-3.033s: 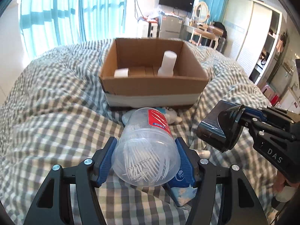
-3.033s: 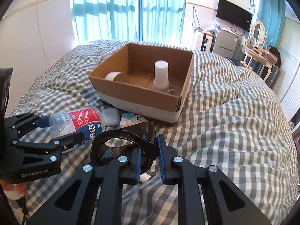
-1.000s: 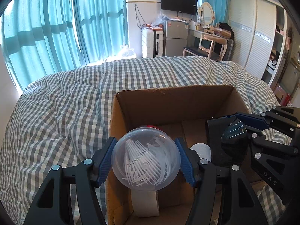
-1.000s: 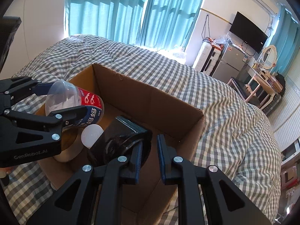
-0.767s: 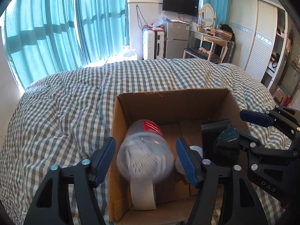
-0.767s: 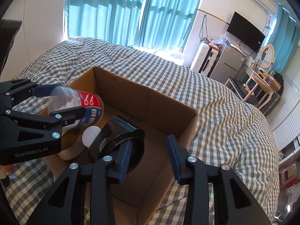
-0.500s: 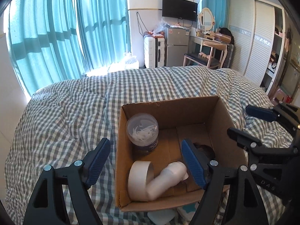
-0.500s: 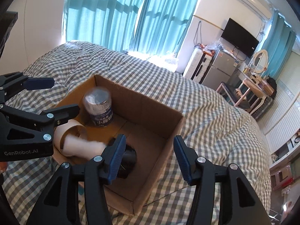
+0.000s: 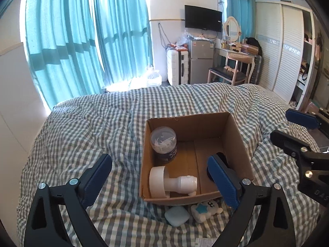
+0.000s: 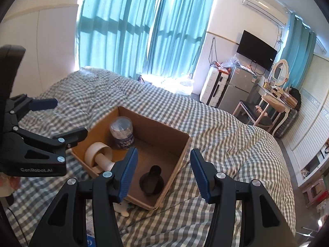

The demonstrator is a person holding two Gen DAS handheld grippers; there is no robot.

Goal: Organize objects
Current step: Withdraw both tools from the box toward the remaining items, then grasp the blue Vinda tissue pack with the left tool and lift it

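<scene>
Jaws of your left gripper (image 9: 160, 177) and right gripper (image 10: 163, 169) stand wide apart, empty, above the cardboard box (image 9: 236, 135) at frame centre holding the cotton-swab jar (image 9: 163, 144).

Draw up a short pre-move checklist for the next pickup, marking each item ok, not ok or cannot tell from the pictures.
1. Left tool open and empty: ok.
2. Right tool open and empty: ok.
3. Clear jar upright inside the cardboard box: ok.
4. White bottle upright: not ok, it lies on its side against the tape roll.
5. Everything boxed: not ok, the pale blue case and star plush lie on the checked blanket in front of the box.
6. Black object undamaged: cannot tell.
</scene>
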